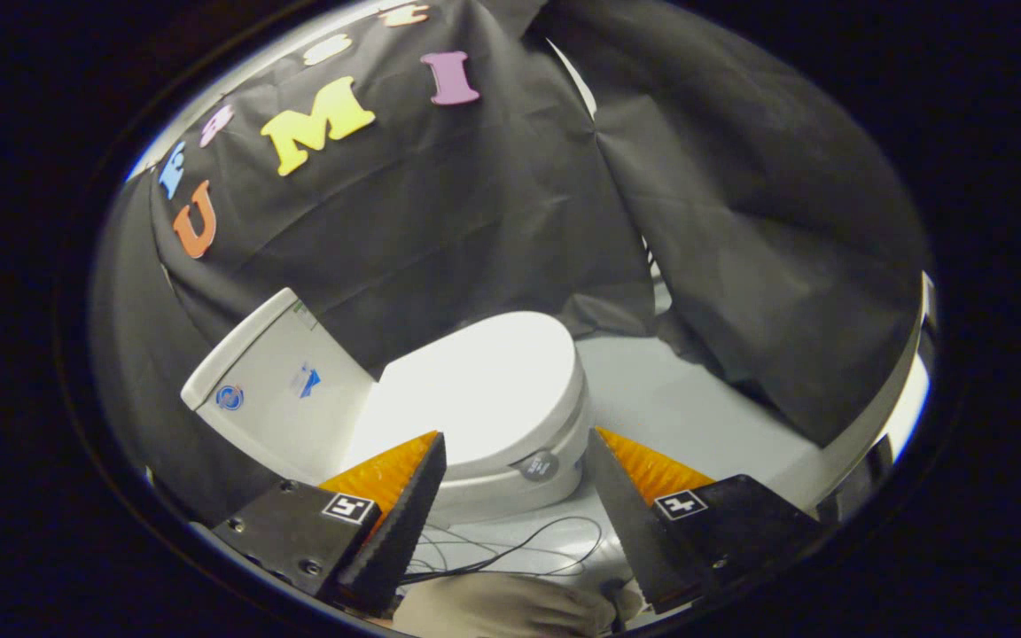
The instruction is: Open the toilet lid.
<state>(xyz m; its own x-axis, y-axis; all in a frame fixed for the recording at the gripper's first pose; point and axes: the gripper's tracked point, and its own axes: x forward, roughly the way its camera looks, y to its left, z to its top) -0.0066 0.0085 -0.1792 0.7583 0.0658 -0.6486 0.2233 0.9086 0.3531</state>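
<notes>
Two wedge-shaped fingers (404,496) of the gripper (515,443), spread wide apart, each with a ribbed inner pad and finely ridged outer edge. Mounted on dark angular blocks studded with small screws, each carrying a square black-and-white marker (348,508). Thin black cables (510,549) looping between them, above what looks like a pale gloved hand (502,611).

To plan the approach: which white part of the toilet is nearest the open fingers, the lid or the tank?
The lid, closed, just beyond the open gripper; the tank stands off to one side.
</notes>
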